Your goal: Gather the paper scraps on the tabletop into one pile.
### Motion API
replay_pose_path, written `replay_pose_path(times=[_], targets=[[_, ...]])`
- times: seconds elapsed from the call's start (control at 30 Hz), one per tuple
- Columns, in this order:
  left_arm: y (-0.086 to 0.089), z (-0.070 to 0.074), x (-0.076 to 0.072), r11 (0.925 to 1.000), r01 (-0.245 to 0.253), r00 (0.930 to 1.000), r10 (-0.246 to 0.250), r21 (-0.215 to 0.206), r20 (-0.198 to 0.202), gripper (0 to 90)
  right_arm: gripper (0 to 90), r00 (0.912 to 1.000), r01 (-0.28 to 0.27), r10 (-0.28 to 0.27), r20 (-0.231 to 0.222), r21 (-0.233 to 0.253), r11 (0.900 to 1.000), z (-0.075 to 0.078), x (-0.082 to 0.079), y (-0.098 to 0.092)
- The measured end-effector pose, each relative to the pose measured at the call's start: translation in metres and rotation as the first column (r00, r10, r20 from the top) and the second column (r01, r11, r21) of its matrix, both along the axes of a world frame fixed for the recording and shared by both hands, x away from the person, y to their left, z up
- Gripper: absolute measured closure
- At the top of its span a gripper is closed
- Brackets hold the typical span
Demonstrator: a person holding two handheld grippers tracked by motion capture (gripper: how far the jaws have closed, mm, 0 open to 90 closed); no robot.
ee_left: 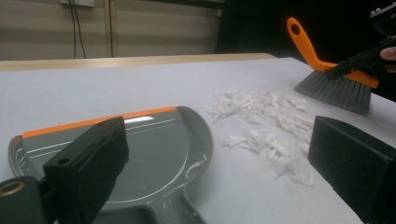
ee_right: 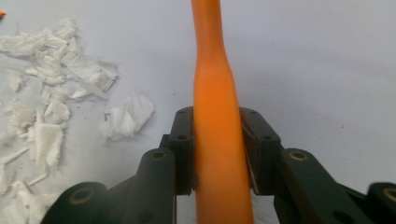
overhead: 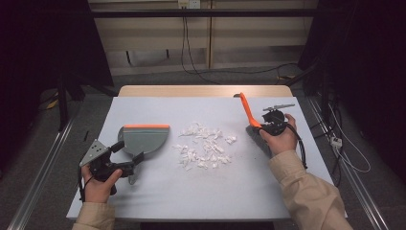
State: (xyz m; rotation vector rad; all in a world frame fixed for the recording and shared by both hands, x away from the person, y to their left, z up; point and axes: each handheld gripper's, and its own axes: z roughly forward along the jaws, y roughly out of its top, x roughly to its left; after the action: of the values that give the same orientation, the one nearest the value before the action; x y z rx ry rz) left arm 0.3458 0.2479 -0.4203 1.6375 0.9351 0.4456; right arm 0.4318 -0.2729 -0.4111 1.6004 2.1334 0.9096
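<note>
You're at a wooden table under a pale grey cover, dim room around it. Behind stands a beige panelled wall; black cables trail onto grey floor.

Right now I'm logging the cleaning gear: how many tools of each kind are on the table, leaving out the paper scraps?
Dustpan: 1
Brush: 1, held in the right claw
Total: 2

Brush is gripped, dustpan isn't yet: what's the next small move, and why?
Probably close the left gripper on the dustpan handle: its fingers stand open around it, while the right gripper already clamps the brush beside the paper scraps.
</note>
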Motion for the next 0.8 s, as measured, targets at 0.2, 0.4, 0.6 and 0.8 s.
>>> replay_pose_path(times=[0.2, 0.4, 0.6, 0.8], targets=[[-0.003, -0.002, -0.001, 0.9999, 0.003, 1.0, -0.002, 0.012, -0.006, 4.8, 70.5, 0.9978, -0.066, 0.066, -0.005, -0.077, 0.995, 0.001, 0.0, 0.007], [-0.005, -0.002, -0.001, 0.9996, 0.013, 0.9999, -0.013, 0.024, 0.004, 4.8, 71.1, 0.9976, -0.054, 0.057, 0.04, -0.08, 0.995, 0.003, 0.001, 0.007], [-0.006, -0.002, 0.0, 0.9999, 0.004, 1.0, -0.005, 0.012, 0.007, 4.8, 71.1, 0.9881, -0.09, 0.097, 0.119, -0.064, 0.994, 0.008, 0.021, 0.017], [-0.006, -0.003, 0.001, 0.9998, 0.006, 1.0, -0.006, 0.018, 0.002, 4.8, 71.1, 0.9775, -0.123, 0.135, 0.162, -0.081, 0.989, 0.001, 0.049, 0.036]])
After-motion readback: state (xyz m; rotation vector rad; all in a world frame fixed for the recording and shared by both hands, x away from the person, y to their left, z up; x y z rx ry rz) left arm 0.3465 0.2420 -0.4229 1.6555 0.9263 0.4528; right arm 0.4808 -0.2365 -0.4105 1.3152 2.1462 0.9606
